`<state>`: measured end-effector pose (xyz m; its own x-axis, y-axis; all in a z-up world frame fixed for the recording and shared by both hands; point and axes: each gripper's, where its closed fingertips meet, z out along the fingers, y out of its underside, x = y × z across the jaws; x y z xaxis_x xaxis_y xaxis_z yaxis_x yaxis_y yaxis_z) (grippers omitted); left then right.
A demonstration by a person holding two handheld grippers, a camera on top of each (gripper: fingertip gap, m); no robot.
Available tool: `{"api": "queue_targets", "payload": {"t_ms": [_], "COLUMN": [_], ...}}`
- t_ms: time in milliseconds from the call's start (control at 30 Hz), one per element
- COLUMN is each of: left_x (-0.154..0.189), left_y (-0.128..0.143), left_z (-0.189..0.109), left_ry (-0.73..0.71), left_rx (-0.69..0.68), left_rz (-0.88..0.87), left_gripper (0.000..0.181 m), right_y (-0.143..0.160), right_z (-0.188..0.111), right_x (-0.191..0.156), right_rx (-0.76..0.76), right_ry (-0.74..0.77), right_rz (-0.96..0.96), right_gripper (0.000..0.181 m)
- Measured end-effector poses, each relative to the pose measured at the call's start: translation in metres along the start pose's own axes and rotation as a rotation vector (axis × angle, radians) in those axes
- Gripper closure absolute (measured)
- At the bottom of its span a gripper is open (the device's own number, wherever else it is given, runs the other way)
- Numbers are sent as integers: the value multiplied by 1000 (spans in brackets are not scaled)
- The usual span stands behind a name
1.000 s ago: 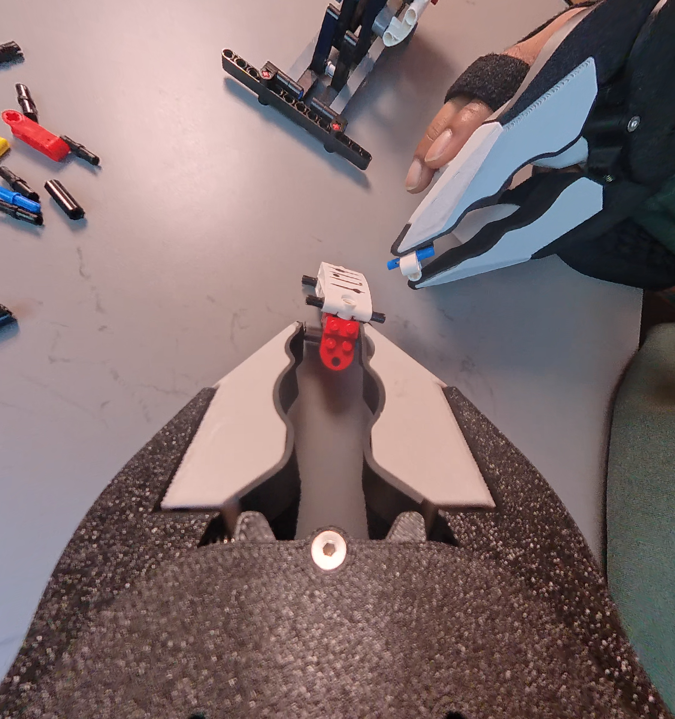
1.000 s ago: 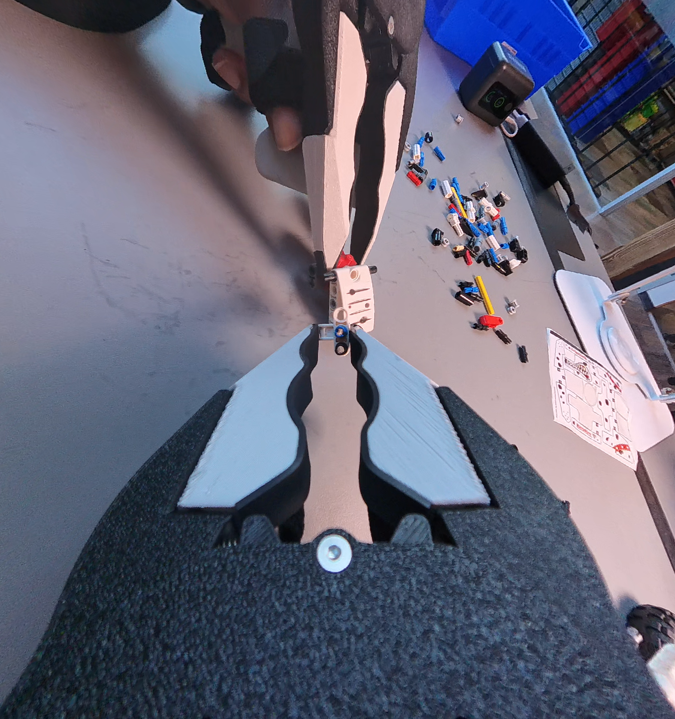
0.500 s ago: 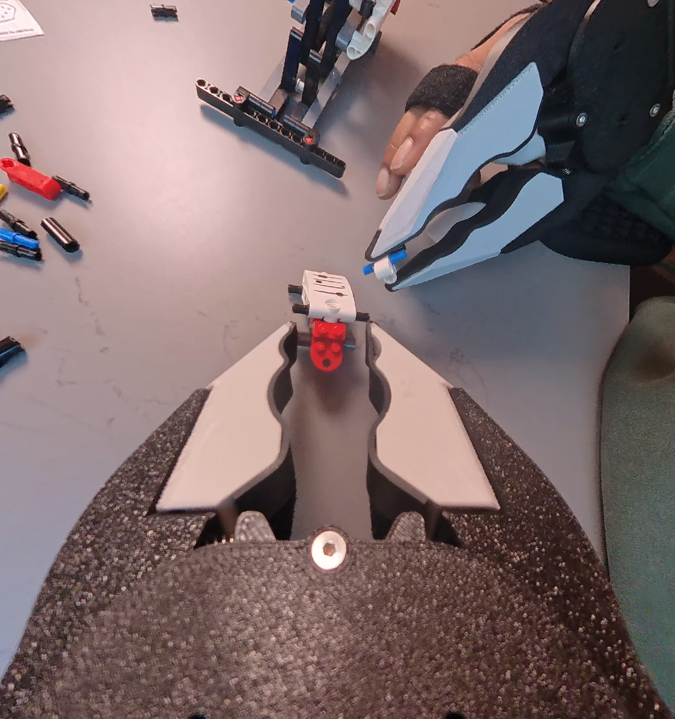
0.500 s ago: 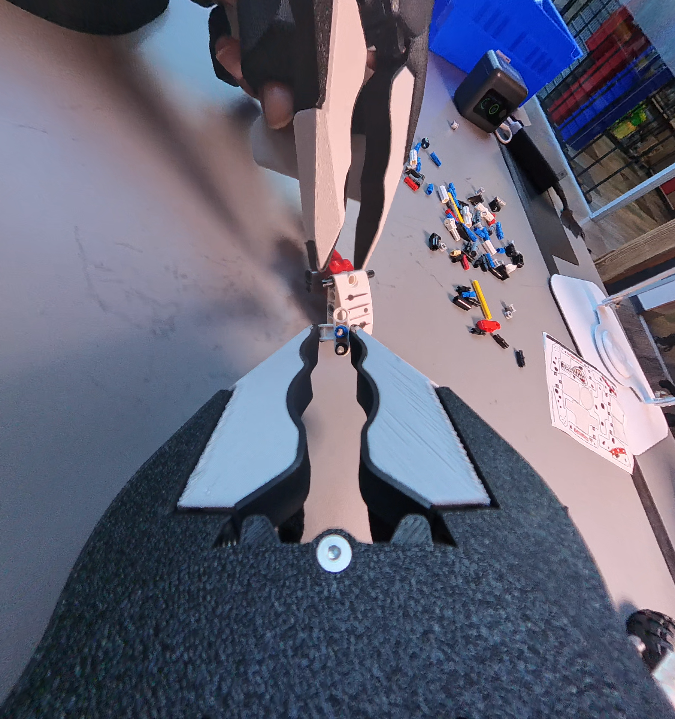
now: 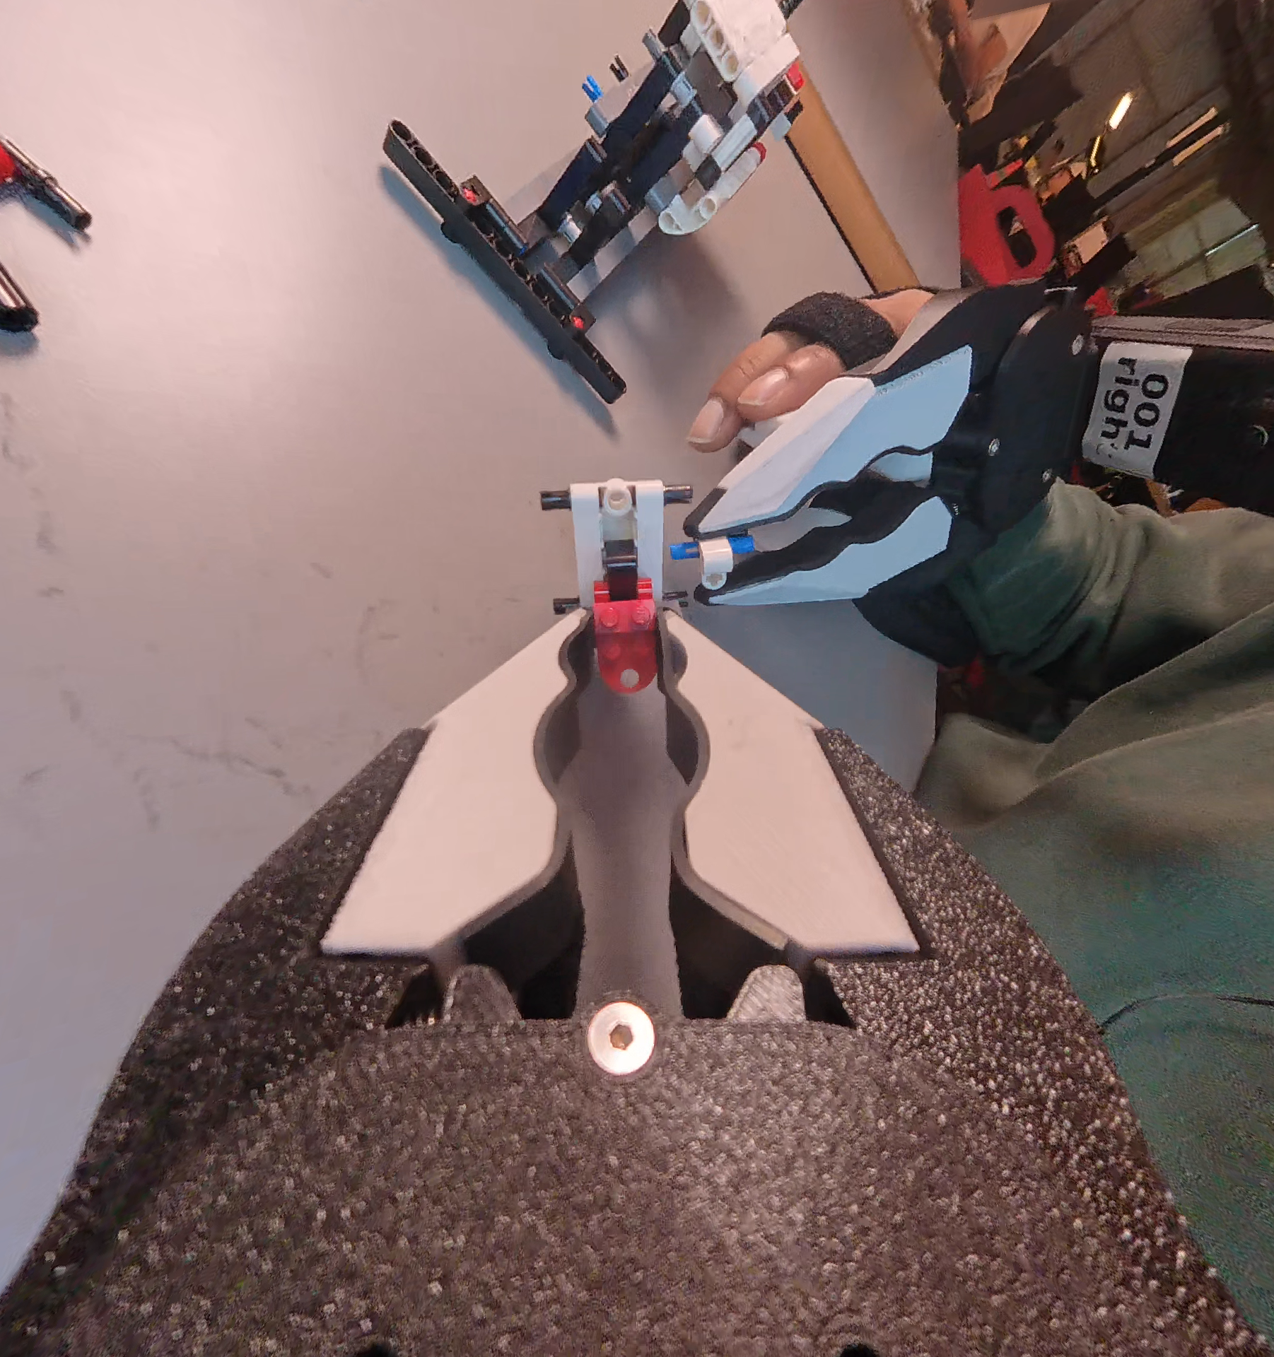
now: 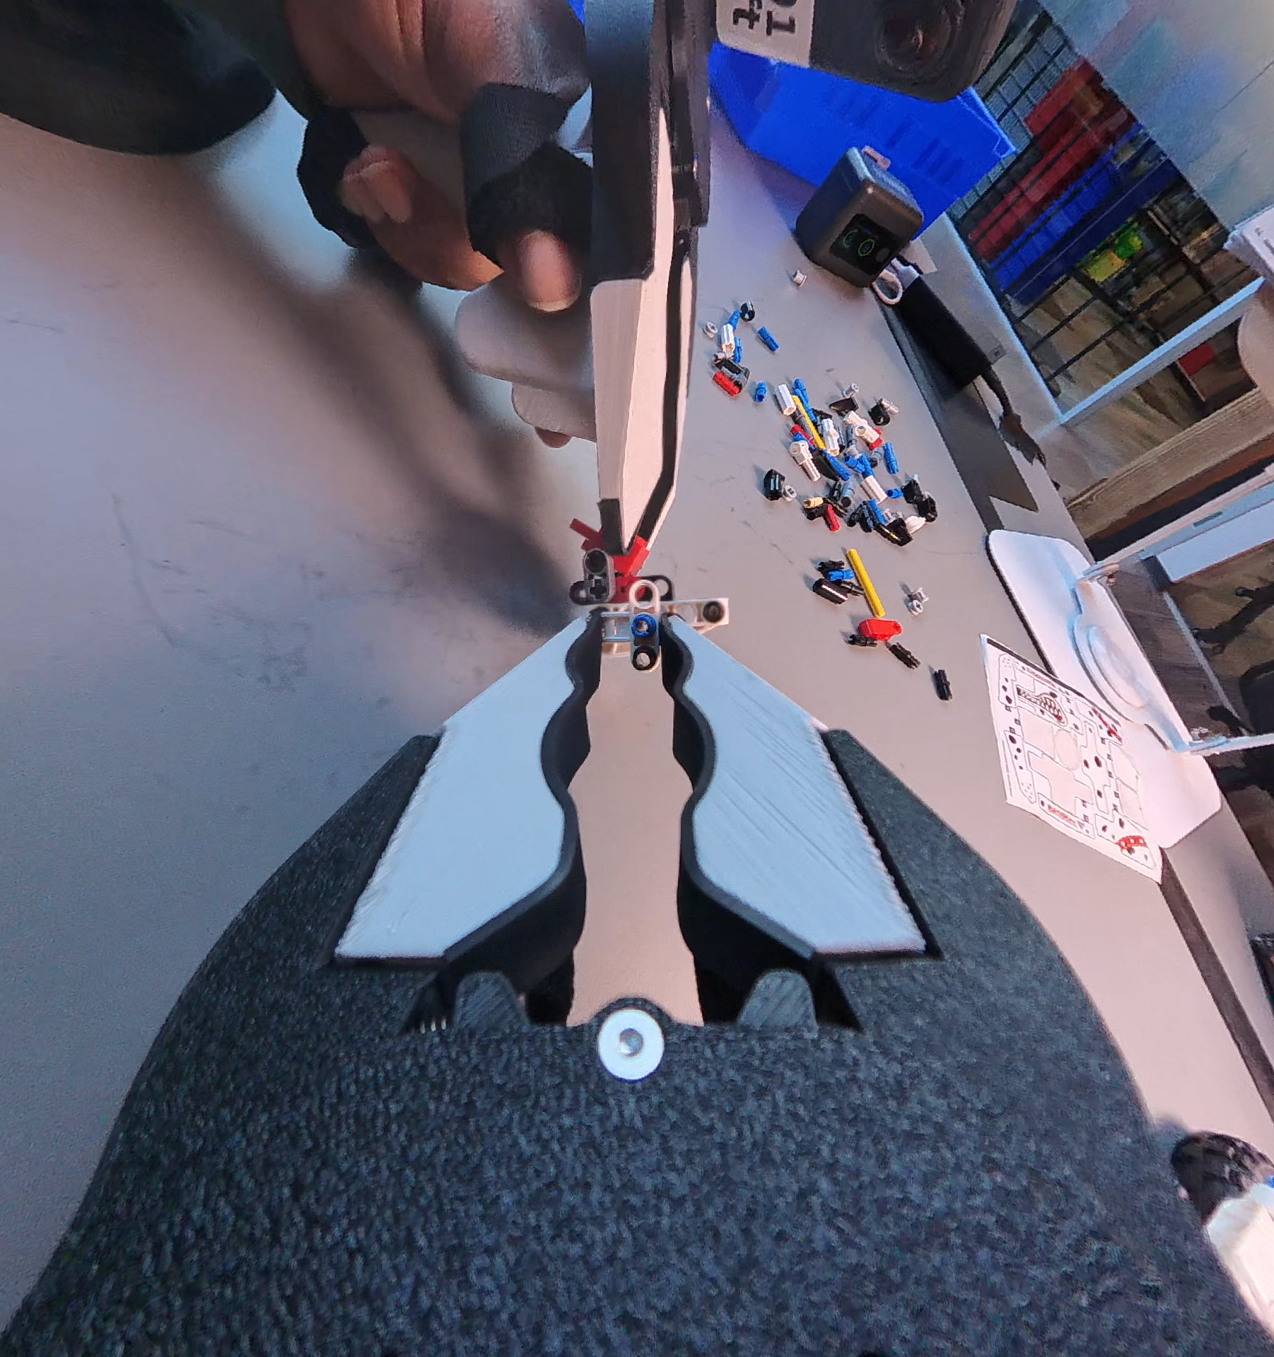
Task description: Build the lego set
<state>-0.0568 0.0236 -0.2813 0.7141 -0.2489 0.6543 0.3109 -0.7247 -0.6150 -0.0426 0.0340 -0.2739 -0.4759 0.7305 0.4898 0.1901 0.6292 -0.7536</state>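
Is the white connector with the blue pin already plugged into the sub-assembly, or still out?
Still out. The right gripper pinches the white connector just beside the white-and-red sub-assembly, with a gap between them.

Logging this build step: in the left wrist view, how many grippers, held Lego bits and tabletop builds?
Grippers: 2 (left gripper, right gripper)
Held bits: 2 (red-and-white sub-assembly, white connector with blue pin)
Tabletop black-and-white build: 1
Total: 5

The smooth grey surface (image 5: 215,455) bears faint scuffs. On it lie a partly built black-and-white beam assembly (image 5: 619,183), a scattered heap of small blue, black, white and red pieces (image 6: 832,455), a yellow axle (image 6: 863,581), a printed sticker sheet (image 6: 1067,764), a white flat stand (image 6: 1045,587), a dark small device (image 6: 858,216) and a blue bin (image 6: 840,125).
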Motion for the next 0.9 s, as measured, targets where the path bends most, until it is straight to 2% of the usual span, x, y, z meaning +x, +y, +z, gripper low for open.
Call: {"api": "queue_targets", "payload": {"t_ms": [433,767,900], "left_x": [-3,0,8], "left_y": [16,27,32], "left_z": [3,5,5], "left_ry": [-87,-98,-82], "left_rx": [-109,-179,-216], "left_rz": [98,158,237], "left_gripper": [165,164,151], "right_y": [22,-8,-8], "right_z": [0,8,11], "right_x": [9,8,-3], "right_rx": [-107,-19,-38], "right_ry": [15,27,-47], "right_rz": [13,-165,-206], "right_gripper": [166,166,166]}}
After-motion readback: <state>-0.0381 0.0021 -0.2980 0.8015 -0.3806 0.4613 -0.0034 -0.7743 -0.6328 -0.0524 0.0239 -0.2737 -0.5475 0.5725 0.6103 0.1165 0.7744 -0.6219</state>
